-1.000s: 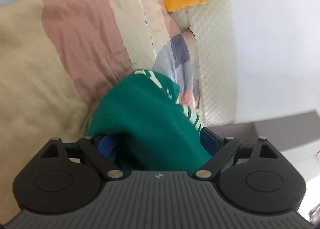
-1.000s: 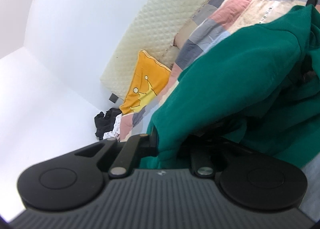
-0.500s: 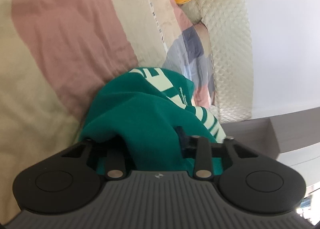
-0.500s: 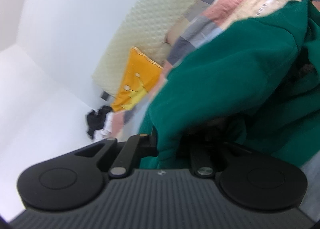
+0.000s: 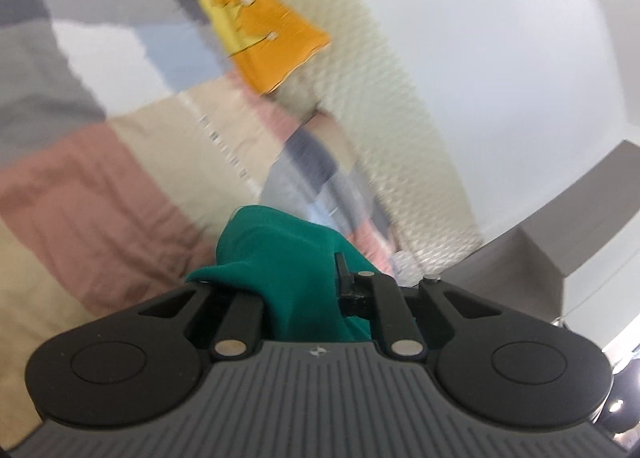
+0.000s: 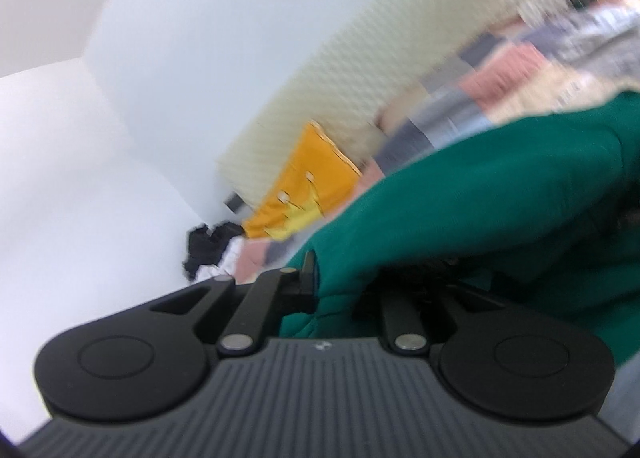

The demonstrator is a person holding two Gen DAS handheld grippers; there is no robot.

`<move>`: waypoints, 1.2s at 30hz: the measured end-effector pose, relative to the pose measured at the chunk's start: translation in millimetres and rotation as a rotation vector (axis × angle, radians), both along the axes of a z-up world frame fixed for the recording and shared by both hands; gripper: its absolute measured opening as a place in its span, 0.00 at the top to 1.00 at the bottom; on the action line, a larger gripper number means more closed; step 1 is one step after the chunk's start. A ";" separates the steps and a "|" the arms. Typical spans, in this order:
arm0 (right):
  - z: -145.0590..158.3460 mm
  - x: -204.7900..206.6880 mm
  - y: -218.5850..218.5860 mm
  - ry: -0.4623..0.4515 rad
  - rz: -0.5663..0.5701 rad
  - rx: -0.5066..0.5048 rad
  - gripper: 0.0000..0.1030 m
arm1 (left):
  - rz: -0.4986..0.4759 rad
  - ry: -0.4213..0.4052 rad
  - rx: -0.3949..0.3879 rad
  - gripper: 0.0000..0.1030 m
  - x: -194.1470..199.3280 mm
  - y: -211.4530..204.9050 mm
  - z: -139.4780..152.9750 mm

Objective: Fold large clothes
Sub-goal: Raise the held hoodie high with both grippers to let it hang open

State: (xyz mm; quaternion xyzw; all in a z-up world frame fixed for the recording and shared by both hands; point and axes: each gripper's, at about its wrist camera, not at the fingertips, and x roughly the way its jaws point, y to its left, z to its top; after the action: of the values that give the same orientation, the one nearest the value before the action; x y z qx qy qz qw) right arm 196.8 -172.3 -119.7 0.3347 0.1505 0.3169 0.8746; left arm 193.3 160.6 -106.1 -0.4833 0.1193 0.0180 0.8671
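Both grippers have hold of the green garment [image 6: 480,210] over the patchwork quilt [image 5: 100,186]. The left gripper [image 5: 298,278] has just been closing, and its jaws now stand narrow with a bunch of the green cloth pinched between them; the fabric humps up ahead of the fingers, above the quilt's pink and beige patches. The right gripper [image 6: 340,282] is likewise drawn in tight on the garment, whose bulk drapes over its right finger and spreads away to the right, hiding much of the quilt there.

Beyond the garment, at the far end of the quilt, an orange pillow [image 5: 264,38] leans against the cream quilted headboard [image 5: 384,110]. Past the pillow, at the quilt's edge by the white wall [image 6: 200,38], lies a small heap of black and white clothes [image 6: 212,254]. Both views are blurred.
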 end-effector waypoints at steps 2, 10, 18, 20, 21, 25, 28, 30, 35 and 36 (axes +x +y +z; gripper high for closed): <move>8.5 -11.4 -4.2 -0.015 -0.005 0.016 0.88 | 0.000 -0.040 0.000 0.87 -11.5 -1.1 13.2; 58.6 -46.6 -17.5 -0.150 -0.012 0.106 0.89 | -0.027 -0.052 0.176 0.88 -41.8 -15.2 89.3; 133.6 -68.7 -24.8 -0.288 -0.005 0.056 0.89 | 0.002 -0.127 0.285 0.89 -67.6 -29.1 185.8; 154.7 -75.0 -24.9 -0.338 -0.016 0.019 0.89 | 0.013 -0.143 0.337 0.89 -75.3 -35.8 214.7; 164.4 -77.9 -26.4 -0.350 -0.015 0.024 0.89 | 0.019 -0.152 0.364 0.89 -79.3 -39.3 229.4; 198.1 -86.5 -32.0 -0.392 -0.029 0.044 0.89 | 0.033 -0.187 0.436 0.89 -94.3 -51.1 284.7; 222.7 -96.5 -34.3 -0.432 -0.031 0.053 0.89 | 0.052 -0.229 0.459 0.89 -108.4 -54.8 323.1; 239.8 -103.1 -36.0 -0.461 -0.028 0.062 0.89 | 0.068 -0.259 0.491 0.89 -120.0 -58.4 350.0; 287.9 -120.5 -42.3 -0.540 -0.021 0.077 0.89 | 0.109 -0.344 0.586 0.89 -153.8 -72.2 419.1; 298.8 -123.9 -44.2 -0.554 -0.017 0.087 0.89 | 0.117 -0.363 0.602 0.89 -161.1 -73.8 432.7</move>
State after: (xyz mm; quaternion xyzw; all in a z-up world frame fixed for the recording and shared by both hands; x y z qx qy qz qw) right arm 72.8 -216.5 179.1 0.2736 -0.1108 0.3951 0.8699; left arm 32.3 86.8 326.6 -0.2076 -0.0755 0.0158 0.9752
